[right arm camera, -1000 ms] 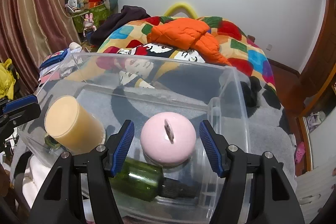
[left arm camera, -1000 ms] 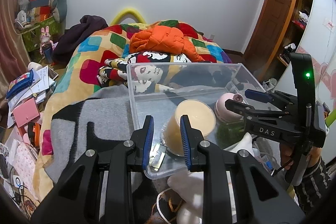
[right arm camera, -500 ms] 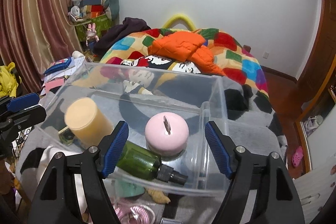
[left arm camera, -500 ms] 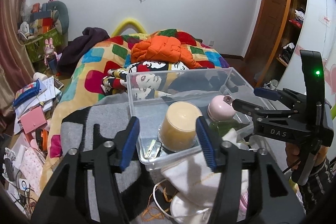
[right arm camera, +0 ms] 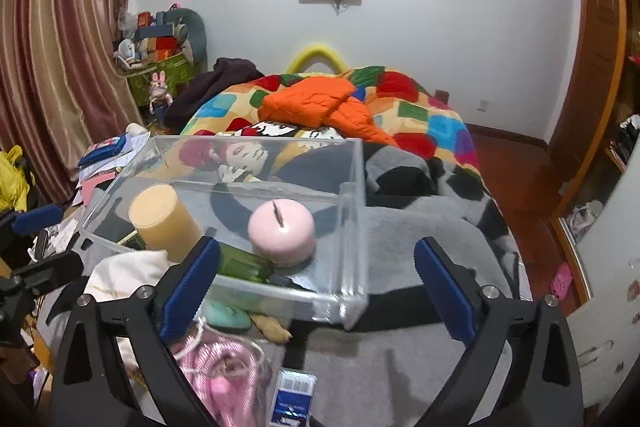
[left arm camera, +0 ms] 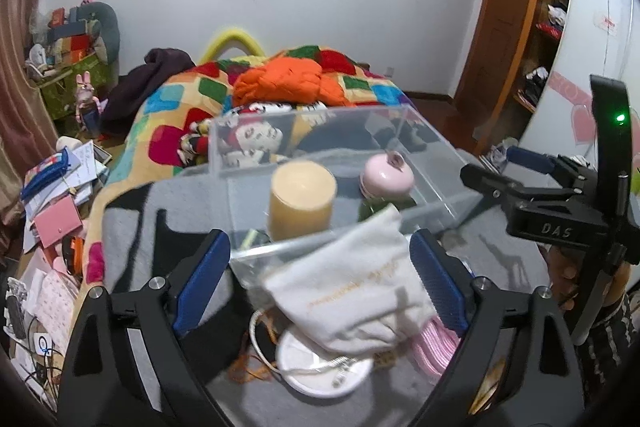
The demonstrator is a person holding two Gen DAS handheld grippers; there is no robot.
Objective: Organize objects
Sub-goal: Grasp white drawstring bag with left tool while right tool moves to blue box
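A clear plastic bin sits on a grey blanket on the bed. Inside stand a cream cylinder jar, a pink round container and a green bottle. My left gripper is open and empty, held back from the bin above a white cloth pouch. My right gripper is open and empty in front of the bin's near corner; it also shows in the left wrist view.
Near the bin's front lie a white round disc, a pink coiled cord, a mint green object and a blue box. An orange jacket lies on the colourful quilt. Papers clutter the floor on the left.
Both grippers pulled back from the bin and opened wide. The left gripper let go of the cream jar's side; the jar, pink container and bottle stay in the bin.
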